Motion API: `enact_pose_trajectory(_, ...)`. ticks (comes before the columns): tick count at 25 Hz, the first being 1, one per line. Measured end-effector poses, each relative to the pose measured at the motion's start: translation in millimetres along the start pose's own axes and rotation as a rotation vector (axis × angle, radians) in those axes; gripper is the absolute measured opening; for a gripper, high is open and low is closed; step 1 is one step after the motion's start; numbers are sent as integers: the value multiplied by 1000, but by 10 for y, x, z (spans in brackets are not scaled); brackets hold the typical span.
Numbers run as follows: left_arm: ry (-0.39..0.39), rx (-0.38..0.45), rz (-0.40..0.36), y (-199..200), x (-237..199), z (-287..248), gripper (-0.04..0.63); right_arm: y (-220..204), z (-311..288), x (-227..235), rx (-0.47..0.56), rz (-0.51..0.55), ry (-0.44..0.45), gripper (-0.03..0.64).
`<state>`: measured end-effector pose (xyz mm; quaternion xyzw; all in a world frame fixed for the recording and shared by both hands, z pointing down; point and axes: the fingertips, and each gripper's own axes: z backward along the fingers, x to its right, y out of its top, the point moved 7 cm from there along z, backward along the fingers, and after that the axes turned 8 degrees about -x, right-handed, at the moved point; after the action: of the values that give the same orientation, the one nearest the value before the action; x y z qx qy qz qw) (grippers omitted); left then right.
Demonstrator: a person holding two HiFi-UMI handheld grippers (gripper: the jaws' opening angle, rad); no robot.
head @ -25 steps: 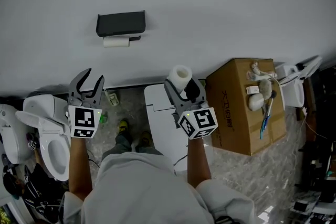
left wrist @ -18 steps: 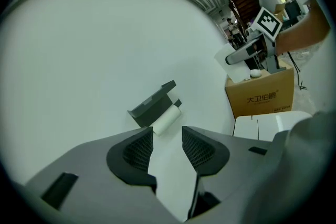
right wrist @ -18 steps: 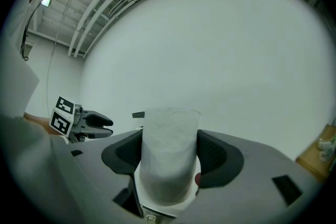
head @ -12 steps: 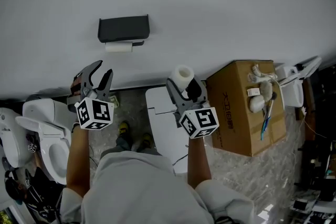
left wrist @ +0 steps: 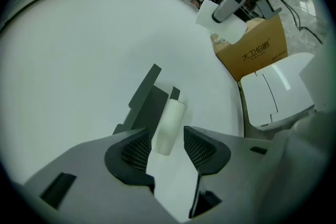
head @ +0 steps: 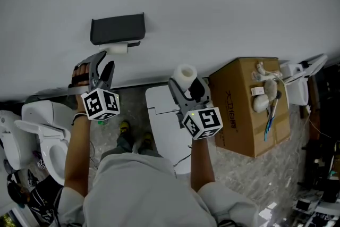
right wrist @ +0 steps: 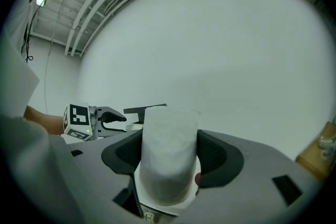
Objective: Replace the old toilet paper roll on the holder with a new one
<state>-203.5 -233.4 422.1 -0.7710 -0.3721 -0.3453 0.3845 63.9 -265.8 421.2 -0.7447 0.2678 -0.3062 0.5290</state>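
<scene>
You roll your left gripper (head: 102,60) and bring it close beneath the old roll (head: 118,48); its jaws have just been opening, empty.

Cardboard box (head: 239,125) — toilet (head: 47,127) at left

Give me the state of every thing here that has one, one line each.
left claw: open, jaws just opening wider, nothing gripped, old roll ahead of the gap
right claw: shut on new roll
new roll: held, off the holder
old roll: on the holder, not gripped
holder: on the wall, loaded
box: closed, small items on top
toilet lid: down
</scene>
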Motion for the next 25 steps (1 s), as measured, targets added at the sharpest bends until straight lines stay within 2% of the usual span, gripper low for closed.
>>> enact_pose_trajectory(4,8,-25,-60,42,6,-137,209,4,-34,65,-7,-4,-2,305)
enact_pose_trajectory(15,22,-59,-154,124,41,-380,222,-15,-99,172,-29,-6,-10,305)
enact_pose_trajectory(21,27,-73,-175,125,36,-462,218,-31,-76,219,-38,-6,-23,305)
enact_pose_trajectory(25,25,-66,-163,144,44,-470,210,-57,-31,245,-40,-11,-38,305)
